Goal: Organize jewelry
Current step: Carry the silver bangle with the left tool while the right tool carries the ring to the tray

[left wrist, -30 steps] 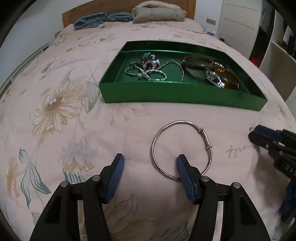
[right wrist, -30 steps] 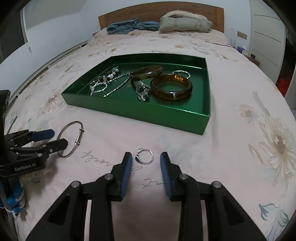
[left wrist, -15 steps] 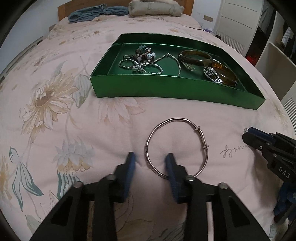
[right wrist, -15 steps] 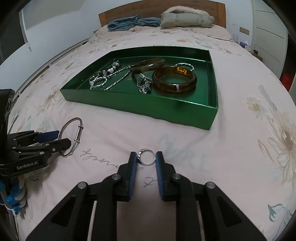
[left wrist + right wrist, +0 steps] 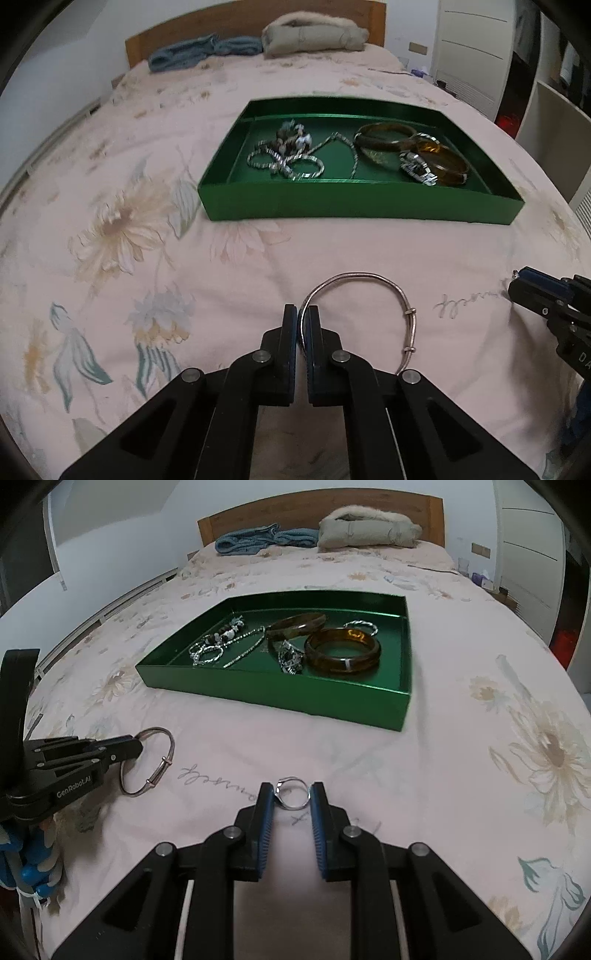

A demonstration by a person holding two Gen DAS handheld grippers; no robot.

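Note:
A green tray (image 5: 354,212) sits on the bed ahead, holding chains (image 5: 284,162), brown bangles (image 5: 384,140) and a watch (image 5: 417,170). My left gripper (image 5: 302,314) is shut on the rim of a thin silver bangle (image 5: 402,299), which hangs from it just above the bedspread; it also shows in the right wrist view (image 5: 164,753). My right gripper (image 5: 291,794) is shut on a small silver ring (image 5: 293,794), held between its blue pads (image 5: 266,812). The tray shows in the right wrist view (image 5: 332,701), with an amber bangle (image 5: 341,651).
The floral pink bedspread (image 5: 110,221) covers the bed. Folded blue cloth (image 5: 199,53) and a beige bundle (image 5: 314,35) lie at the wooden headboard. A white wardrobe (image 5: 476,48) stands to the right. The right gripper's tip (image 5: 532,288) shows at the left view's right edge.
Both grippers have closed: the left onto the silver bangle's rim, the right onto the small ring. Both have risen slightly, lifting the pieces off the bedspread.

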